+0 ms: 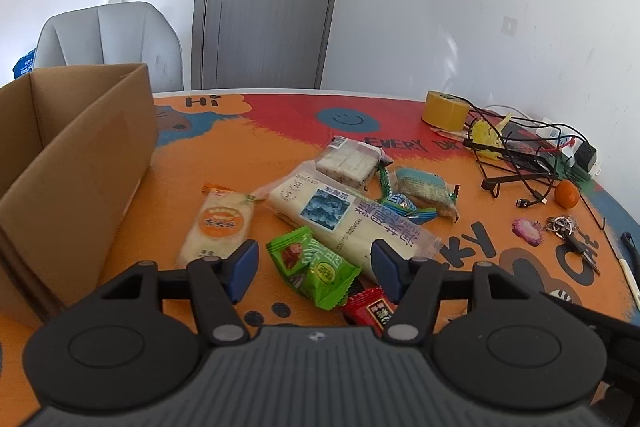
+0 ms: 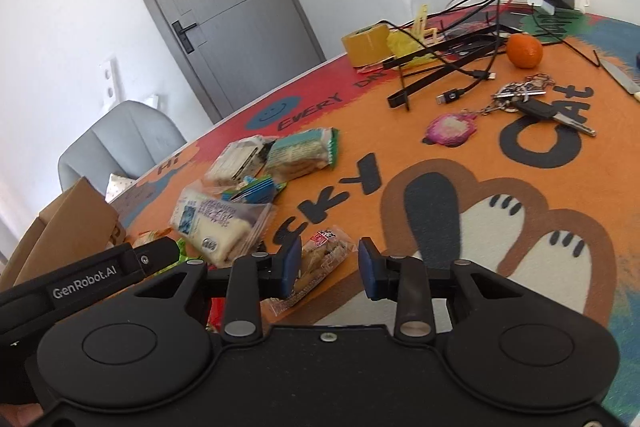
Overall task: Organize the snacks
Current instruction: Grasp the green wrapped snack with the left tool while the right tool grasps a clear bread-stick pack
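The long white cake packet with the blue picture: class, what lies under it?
The long white cake packet rests on the orange printed tablecloth, its near end overlapping the green snack wrapper. Anything else beneath it is covered.

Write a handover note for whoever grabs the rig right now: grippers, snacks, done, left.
Left gripper: open, jaws either side of the green snack packets, not gripping.
Right gripper: open, a clear snack packet between the jaws, no firm grip seen.
Snacks: the long white cake pack and the rest lie loose on the mat, right of the cardboard box.
Done: no snack seen in the box; its floor is hidden.
Left: everything on the mat goes in.
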The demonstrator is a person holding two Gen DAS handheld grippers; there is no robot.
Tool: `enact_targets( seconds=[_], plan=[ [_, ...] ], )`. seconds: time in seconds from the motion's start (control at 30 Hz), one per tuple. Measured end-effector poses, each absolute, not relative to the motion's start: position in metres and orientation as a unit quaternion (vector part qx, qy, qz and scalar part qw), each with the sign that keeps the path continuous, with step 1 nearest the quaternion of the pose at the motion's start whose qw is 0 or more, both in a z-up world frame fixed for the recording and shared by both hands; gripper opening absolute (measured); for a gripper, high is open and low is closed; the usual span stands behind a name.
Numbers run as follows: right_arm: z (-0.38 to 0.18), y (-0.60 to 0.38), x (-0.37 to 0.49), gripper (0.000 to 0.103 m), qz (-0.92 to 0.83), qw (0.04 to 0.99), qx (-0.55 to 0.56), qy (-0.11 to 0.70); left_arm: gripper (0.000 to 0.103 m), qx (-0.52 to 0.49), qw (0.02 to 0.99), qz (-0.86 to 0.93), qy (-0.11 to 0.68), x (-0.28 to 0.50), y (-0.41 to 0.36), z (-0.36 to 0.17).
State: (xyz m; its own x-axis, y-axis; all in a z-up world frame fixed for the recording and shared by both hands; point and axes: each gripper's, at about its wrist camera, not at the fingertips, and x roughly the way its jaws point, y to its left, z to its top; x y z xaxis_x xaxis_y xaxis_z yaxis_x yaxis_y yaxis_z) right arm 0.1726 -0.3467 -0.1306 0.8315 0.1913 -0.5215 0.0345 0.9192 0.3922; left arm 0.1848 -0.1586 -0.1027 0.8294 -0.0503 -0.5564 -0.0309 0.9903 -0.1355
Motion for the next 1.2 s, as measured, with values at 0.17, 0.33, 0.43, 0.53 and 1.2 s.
enact_targets(
  seconds=[0.17, 0.33, 0.43, 0.53, 1.2],
  plan=[
    [-0.130, -0.355, 0.172, 0.033, 0.033, 0.935, 0.206, 0.286, 0.061, -0.065, 0.952, -0.001, 0.300, 0.194, -0.165, -0.110],
    [-0.126, -0.346, 0.174, 0.051, 0.038, 0.940, 0.194, 0.279, 0.038, -0.059, 0.953, 0.010, 0.296, 0.198, -0.164, -0.115],
    [-0.126, -0.337, 0.175, 0.060, 0.035, 0.942, 0.186, 0.277, 0.030, -0.059, 0.954, 0.007, 0.295, 0.197, -0.160, -0.113],
    [-0.126, -0.331, 0.177, 0.061, 0.030, 0.943, 0.179, 0.279, 0.023, -0.062, 0.954, 0.010, 0.294, 0.194, -0.155, -0.111],
    [-0.112, -0.319, 0.155, 0.001, 0.053, 0.948, 0.170, 0.264, 0.022, -0.081, 0.964, 0.005, 0.252, 0.154, -0.133, -0.081]
  ],
)
